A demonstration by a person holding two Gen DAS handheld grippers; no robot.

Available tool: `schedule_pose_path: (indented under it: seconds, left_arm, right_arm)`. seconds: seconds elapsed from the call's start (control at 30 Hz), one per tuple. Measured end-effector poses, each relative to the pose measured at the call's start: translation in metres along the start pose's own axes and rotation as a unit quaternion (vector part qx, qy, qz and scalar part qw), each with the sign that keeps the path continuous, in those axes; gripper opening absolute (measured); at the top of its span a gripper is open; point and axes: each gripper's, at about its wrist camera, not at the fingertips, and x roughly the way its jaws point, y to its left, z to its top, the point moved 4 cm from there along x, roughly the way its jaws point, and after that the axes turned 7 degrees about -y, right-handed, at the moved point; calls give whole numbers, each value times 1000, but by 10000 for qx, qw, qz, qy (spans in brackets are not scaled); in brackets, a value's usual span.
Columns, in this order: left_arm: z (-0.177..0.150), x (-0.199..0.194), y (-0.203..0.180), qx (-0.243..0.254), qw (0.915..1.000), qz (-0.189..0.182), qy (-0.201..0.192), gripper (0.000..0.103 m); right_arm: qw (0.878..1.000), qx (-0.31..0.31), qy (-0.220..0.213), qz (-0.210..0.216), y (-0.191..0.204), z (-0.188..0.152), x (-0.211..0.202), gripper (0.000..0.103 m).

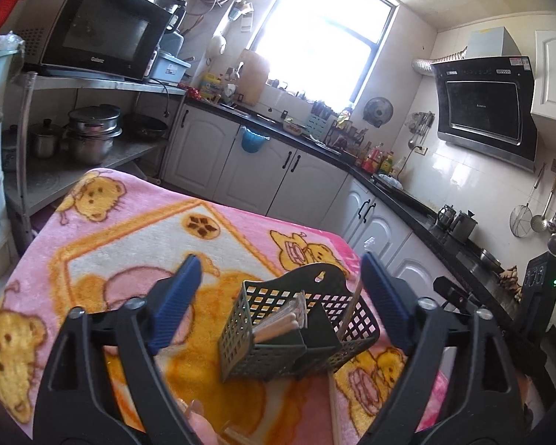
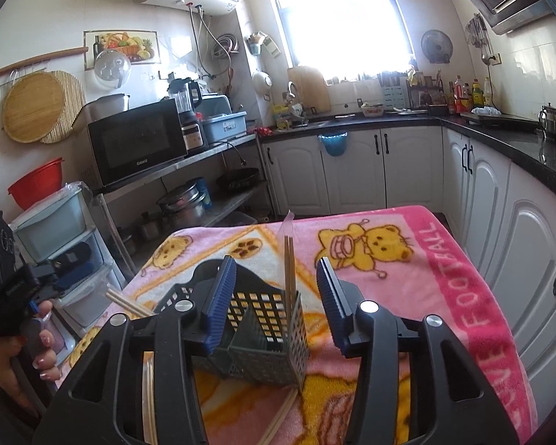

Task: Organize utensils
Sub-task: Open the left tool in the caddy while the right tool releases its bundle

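pink fleece with yellow cartoon bears covers the table (image 1: 137, 230) you are working over, and the dark green perforated utensil caddy (image 1: 278, 337) stands on it right in front of both your tools. your left gripper (image 1: 281, 296) has its blue ribbed jaws spread wide, one on each side of the caddy, with clear air between the pads and the plastic, so it holds nothing. from that side you see a bundle of wrapped chopsticks (image 1: 281, 320) leaning in the caddy's left compartment and a lone stick (image 1: 350, 307) slanting up out of the right one. your right gripper (image 2: 278, 304) is parted about halfway, its pads flanking the caddy's open top without touching it, and it too is empty. between those pads a pair of wooden chopsticks (image 2: 288, 267) stands nearly upright in the near right corner of the caddy. more chopsticks lie loose on the blanket: a pair (image 2: 281, 417) just in front of the caddy's base, and another pair (image 2: 128, 302) poking out at its left. your left hand (image 2: 26, 348) grips the other tool's handle at the left edge of the right wrist view.
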Motion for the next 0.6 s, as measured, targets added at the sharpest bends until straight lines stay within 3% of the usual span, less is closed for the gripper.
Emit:
schedule_pose_path:
  seconds: [0.1, 0.6]
  left_arm:
    - [-1, -9, 1, -15, 10000, 3, -49, 92]
    - [-23, -34, 11, -145, 9997, 178, 19, 92]
  right_arm:
    - [10000, -12, 49, 13, 1, -5, -4, 50]
    - [9997, -170, 174, 55, 11, -27, -31, 57]
